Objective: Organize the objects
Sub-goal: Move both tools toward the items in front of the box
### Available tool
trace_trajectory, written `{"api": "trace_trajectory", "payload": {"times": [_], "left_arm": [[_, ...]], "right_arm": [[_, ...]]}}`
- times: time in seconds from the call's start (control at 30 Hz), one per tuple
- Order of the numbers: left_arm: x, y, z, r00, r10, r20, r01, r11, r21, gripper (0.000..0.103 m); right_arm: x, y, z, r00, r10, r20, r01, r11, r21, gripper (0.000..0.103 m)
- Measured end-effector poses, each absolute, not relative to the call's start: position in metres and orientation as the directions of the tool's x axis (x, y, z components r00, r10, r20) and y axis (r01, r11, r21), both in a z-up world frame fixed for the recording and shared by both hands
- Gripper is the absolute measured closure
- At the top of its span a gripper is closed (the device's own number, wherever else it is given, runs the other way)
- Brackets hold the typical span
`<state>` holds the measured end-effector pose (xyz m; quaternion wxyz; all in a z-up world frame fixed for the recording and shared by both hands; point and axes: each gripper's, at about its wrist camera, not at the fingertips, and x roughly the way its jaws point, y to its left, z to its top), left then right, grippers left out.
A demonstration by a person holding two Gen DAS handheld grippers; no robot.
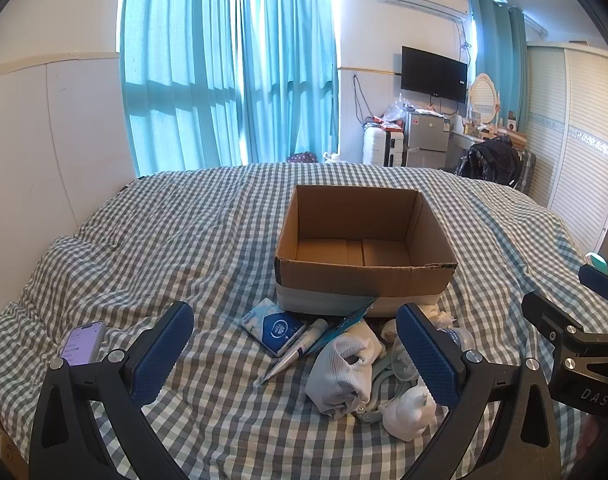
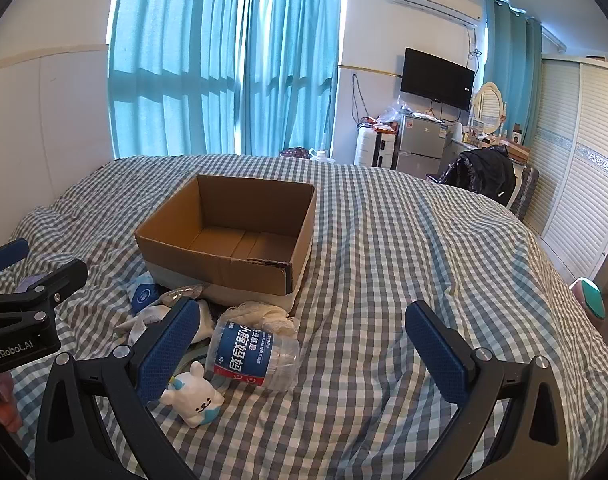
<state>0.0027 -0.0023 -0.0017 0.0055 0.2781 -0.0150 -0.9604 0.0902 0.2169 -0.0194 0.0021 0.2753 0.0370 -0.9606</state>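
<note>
An empty cardboard box (image 1: 366,276) (image 2: 219,268) stands on the checked bed cover. In front of it lies a small heap: a blue tissue pack (image 1: 272,330), a tube (image 1: 293,354), a white sock (image 1: 344,372), a white bear toy (image 1: 408,410) (image 2: 197,394) and a clear plastic bottle (image 2: 255,354) with a blue label. My left gripper (image 1: 295,354) hangs open above the heap, touching nothing. My right gripper (image 2: 299,352) is open too, with the bottle lying below, by its left finger.
A phone (image 1: 81,342) lies on the cover at the left. The bed (image 2: 404,260) stretches bare to the right of the box. Beyond its far edge are blue curtains, a small fridge (image 1: 426,138), a wall television and a louvred wardrobe (image 2: 576,184).
</note>
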Motion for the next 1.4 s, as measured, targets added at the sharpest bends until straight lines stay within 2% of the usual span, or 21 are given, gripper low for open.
{"api": "trace_trajectory", "payload": {"times": [1.4], "left_arm": [[0.016, -0.004, 0.007, -0.859, -0.001, -0.512, -0.017, -0.999, 0.03, 0.0]], "right_arm": [[0.102, 0.205, -0.007, -0.854, -0.025, -0.519, 0.071, -0.995, -0.069, 0.0]]}}
